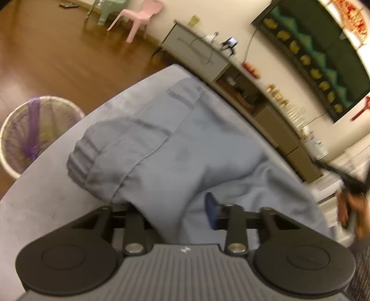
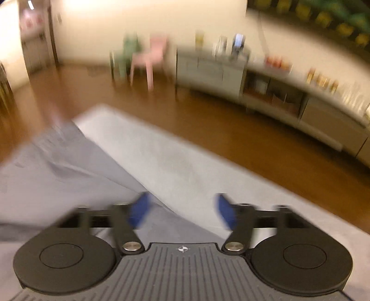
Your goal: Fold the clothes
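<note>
Brown wooden flooring [image 1: 57, 64] runs glossy to a cream wall, where a long low cabinet [image 1: 266, 111] with open shelves stands at about two o'clock in my left view, small jars and clutter blurred along its top. Above it hangs a dark board [image 1: 319, 58] edged with yellow shapes.

Nearer, the table [image 1: 41, 208] is a pale grey, matte, slightly smudged surface with a rounded edge. On it lie the trousers [image 1: 175, 148], soft grey-blue cloth, rumpled, with a stitched pocket flap and a ribbed elastic cuff bunched at nine o'clock; a waistband tab sits toward twelve. In my right view the same cloth spreads from nine o'clock down under my tool, the bare table at three.

At ten o'clock off the table edge stands a round white mesh basket [image 1: 39, 134] with a purple liner. Two small plastic chairs, pink [image 1: 138, 18] and green [image 1: 108, 9], stand far back at twelve.

My left gripper [image 1: 171, 208] has its jaws partly apart with a fold of trouser cloth mounded between them; only the right blue pad shows, and I cannot tell whether they pinch it. My right gripper [image 2: 182, 210] has its jaws spread wide, holding nothing, one blue pad over the cloth edge. My right hand [image 1: 351, 208] shows blurred at three o'clock.
</note>
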The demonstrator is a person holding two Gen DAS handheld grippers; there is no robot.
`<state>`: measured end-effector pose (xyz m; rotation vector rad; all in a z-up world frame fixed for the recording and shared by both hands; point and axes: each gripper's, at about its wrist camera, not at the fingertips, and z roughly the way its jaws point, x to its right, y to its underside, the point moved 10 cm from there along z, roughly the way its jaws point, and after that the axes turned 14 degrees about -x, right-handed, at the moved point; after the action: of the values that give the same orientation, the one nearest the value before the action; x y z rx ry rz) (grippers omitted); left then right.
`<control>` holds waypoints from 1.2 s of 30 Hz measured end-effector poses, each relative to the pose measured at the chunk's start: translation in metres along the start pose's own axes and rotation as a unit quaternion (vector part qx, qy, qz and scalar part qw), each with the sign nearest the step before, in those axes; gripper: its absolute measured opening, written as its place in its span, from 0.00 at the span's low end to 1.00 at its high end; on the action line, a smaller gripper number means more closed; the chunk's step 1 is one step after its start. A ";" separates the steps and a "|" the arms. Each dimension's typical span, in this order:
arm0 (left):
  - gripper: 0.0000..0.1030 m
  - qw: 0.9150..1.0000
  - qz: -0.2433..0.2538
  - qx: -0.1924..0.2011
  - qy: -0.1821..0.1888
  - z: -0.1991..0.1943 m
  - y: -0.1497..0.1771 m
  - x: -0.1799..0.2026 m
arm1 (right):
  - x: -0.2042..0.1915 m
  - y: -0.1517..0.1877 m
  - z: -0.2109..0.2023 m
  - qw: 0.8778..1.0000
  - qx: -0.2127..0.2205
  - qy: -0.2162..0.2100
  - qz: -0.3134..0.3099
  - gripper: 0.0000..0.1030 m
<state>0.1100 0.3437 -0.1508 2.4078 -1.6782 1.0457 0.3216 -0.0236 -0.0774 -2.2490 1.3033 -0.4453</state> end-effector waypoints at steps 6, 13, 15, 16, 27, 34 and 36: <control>0.44 1.000 -0.017 0.013 0.006 -0.007 0.000 0.006 | 0.060 0.179 -0.148 0.994 0.035 0.099 -0.032 0.99; 0.46 0.991 -0.036 0.120 -0.052 -0.061 0.006 0.013 | 0.129 0.431 -0.197 0.969 -0.074 0.188 0.143 0.99; 0.52 0.983 -0.027 0.159 -0.088 -0.076 0.013 0.022 | 0.146 0.477 -0.209 0.956 -0.083 0.202 0.196 0.99; 0.53 0.979 -0.016 0.173 -0.107 -0.079 0.017 0.029 | 0.159 0.492 -0.209 0.949 -0.091 0.211 0.214 0.99; 0.56 0.997 0.071 0.041 0.002 0.011 0.051 0.123 | 0.203 0.493 -0.164 0.946 -0.106 0.141 0.272 0.11; 0.56 1.000 0.017 0.006 -0.015 0.037 0.037 0.087 | 0.287 0.476 -0.143 0.897 -0.142 0.350 0.227 0.11; 0.56 1.000 -0.004 0.008 -0.015 0.033 0.034 0.073 | 0.302 0.472 -0.149 0.877 -0.137 0.395 0.237 0.23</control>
<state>0.1118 0.2569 -0.1488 2.4502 -1.6749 1.0296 0.0585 -0.5226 -0.2141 -1.8770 2.3828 -1.1136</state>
